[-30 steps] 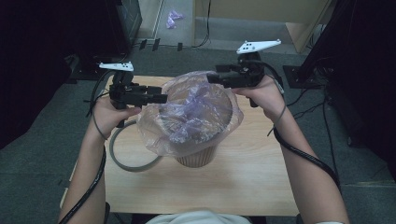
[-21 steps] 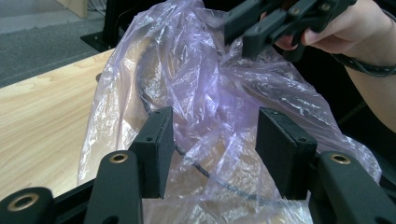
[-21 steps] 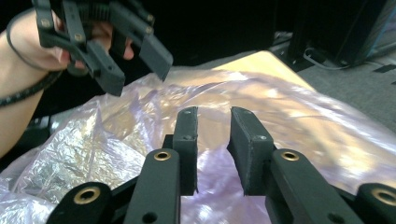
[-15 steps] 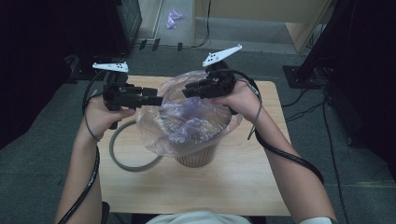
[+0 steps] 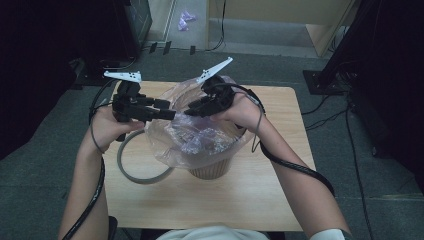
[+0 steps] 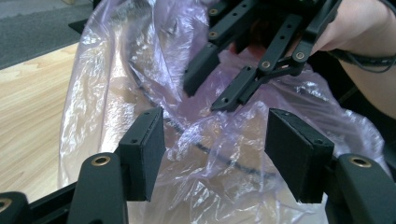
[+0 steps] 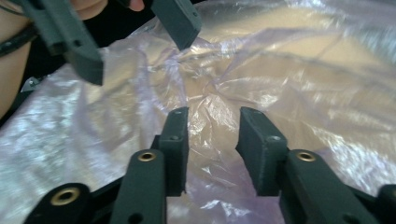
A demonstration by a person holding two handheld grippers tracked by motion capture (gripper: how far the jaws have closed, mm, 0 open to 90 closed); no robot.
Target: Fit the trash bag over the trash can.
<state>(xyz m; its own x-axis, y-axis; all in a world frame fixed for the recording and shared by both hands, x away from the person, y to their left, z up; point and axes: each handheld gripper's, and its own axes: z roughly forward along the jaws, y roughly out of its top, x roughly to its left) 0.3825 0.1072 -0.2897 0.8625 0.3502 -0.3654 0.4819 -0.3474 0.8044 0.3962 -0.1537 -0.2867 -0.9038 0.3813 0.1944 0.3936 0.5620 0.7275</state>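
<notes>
- The wooden table (image 5: 260,200) carries everything; its top is pale and mostly bare toward the person's side.
- A thin, clear, purplish plastic bag (image 5: 200,140) sits near the middle of the table, draped into and over a brown bin (image 5: 212,171); its crumpled rim billows wider than the bin's mouth and sags down the sides.
- A grey ring (image 5: 131,170) lies flat on the table just left of the bin, partly under the bag's overhang.
- The left gripper (image 5: 169,111) is held level at the bag's left rim, pointing right. In the left gripper view its jaws stand wide apart with loose bag film (image 6: 210,140) lying between and beyond the pads; the pads do not press on it.
- The right gripper (image 5: 191,111) comes from the right and tips down over the bag's mouth, its tips close to the left gripper's. Its jaws have just been opening a little after narrowing; in the right gripper view they stand a modest gap apart, bag film (image 7: 289,88) behind the gap, nothing pinched.
- A black cable (image 5: 295,167) trails along the person's right forearm.
</notes>
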